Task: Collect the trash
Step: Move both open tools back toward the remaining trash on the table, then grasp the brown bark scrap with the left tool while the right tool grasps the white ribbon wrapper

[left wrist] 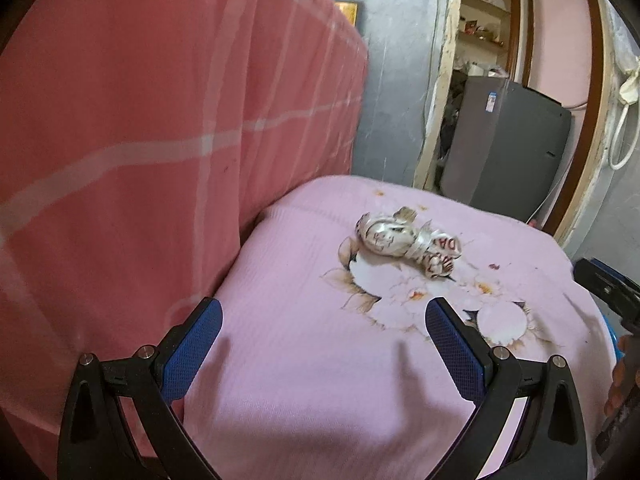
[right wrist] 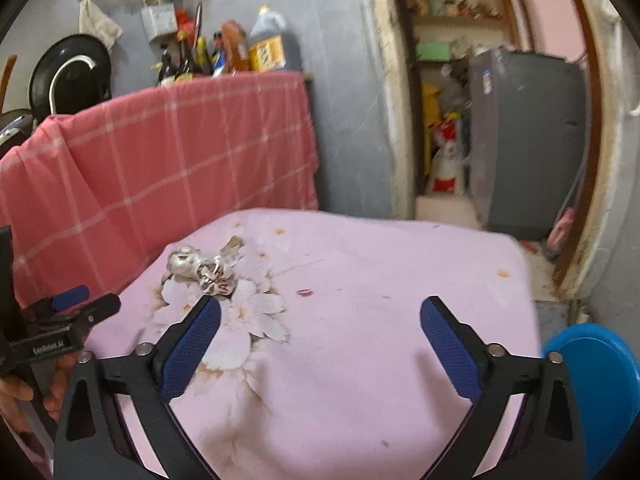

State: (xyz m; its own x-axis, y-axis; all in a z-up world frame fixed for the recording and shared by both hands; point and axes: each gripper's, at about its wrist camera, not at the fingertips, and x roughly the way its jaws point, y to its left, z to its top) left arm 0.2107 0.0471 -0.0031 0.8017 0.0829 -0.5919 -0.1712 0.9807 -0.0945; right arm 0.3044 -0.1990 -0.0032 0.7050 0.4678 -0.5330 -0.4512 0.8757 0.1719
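Wrapper (left wrist: 408, 246) lies crumpled on pink cloth (left wrist: 304, 360) — left gripper (left wrist: 324, 312), right gripper (right wrist: 320, 312) both spread wide, empty.

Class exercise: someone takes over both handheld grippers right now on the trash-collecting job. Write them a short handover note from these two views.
Left gripper: jaws open, empty, over the pink floral cloth, short of the trash.
Right gripper: jaws open, empty, with the trash ahead and to its left.
Trash: one crumpled silver wrapper lying on the cloth's flower print, untouched.
A blue round container sits at the cloth's right edge; whether it is the bin is unclear.
Done: nothing collected yet.
Left: grasp the wrapper and bin it.
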